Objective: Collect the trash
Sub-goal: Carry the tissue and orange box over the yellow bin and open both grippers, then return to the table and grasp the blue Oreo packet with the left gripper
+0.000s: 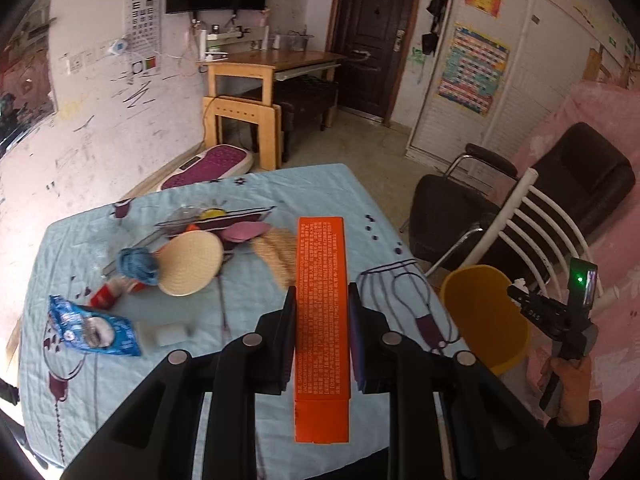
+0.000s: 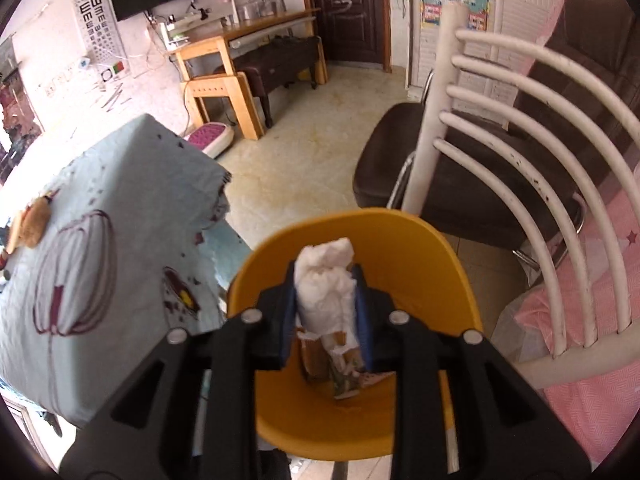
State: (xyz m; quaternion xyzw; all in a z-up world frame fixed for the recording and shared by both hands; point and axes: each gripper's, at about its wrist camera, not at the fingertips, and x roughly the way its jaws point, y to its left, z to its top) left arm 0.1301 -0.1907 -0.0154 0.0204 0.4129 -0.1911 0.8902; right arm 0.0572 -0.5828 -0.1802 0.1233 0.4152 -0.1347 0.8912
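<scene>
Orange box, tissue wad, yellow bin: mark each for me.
Orange box [image 1: 321,280], left wrist view, printed top face.
Tissue wad [image 2: 326,280], right wrist view, white middle.
Yellow bin [image 2: 404,252], right wrist view, inner back wall.

black tongs [image 1: 322,312], blue pads [image 2: 362,312], silver screws

The left hand-held gripper [image 1: 322,304] is clamped on something; the right hand-held gripper [image 2: 326,292] is likewise clamped, its holder's hand [image 1: 568,384] gripping the handle.
</scene>
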